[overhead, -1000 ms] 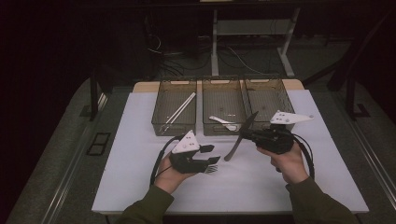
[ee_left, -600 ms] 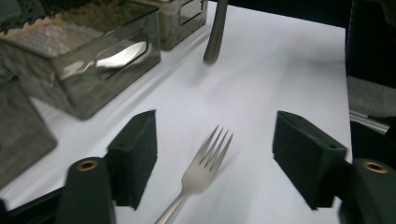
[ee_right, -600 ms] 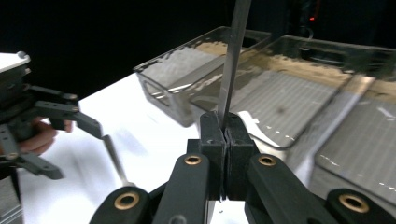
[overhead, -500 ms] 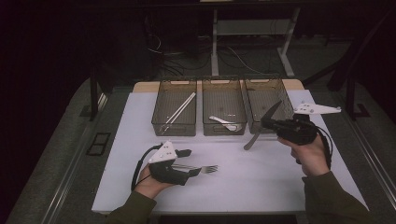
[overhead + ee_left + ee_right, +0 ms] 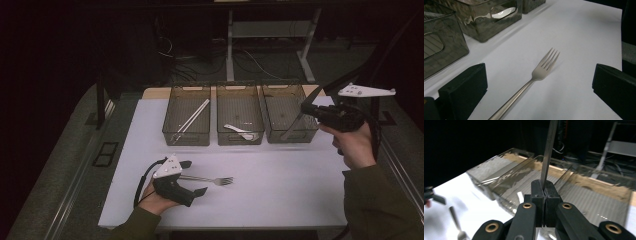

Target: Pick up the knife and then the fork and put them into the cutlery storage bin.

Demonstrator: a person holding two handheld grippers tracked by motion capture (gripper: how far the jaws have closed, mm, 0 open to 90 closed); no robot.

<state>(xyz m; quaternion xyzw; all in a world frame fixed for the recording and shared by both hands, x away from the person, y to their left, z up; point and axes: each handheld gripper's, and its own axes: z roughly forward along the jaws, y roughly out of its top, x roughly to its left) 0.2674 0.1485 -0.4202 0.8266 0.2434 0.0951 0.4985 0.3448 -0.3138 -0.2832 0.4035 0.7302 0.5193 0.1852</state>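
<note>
Silver metal fork (image 5: 212, 179), one counted, is seen flat on the white table top (image 5: 280, 185), its handle between the wide-apart jaws of the left gripper (image 5: 192, 177), untouched. Three smoky clear plastic bins (image 5: 186, 134) are lined along the far edge: white chopsticks (image 5: 192, 116) in the left one, a white spoon (image 5: 239, 131) in the middle one. One thin metal knife (image 5: 294, 125) is clamped in the right gripper (image 5: 306, 109), jaws pressed together, blade slanting down against the right bin. Dark room and cables are noted behind.
</note>
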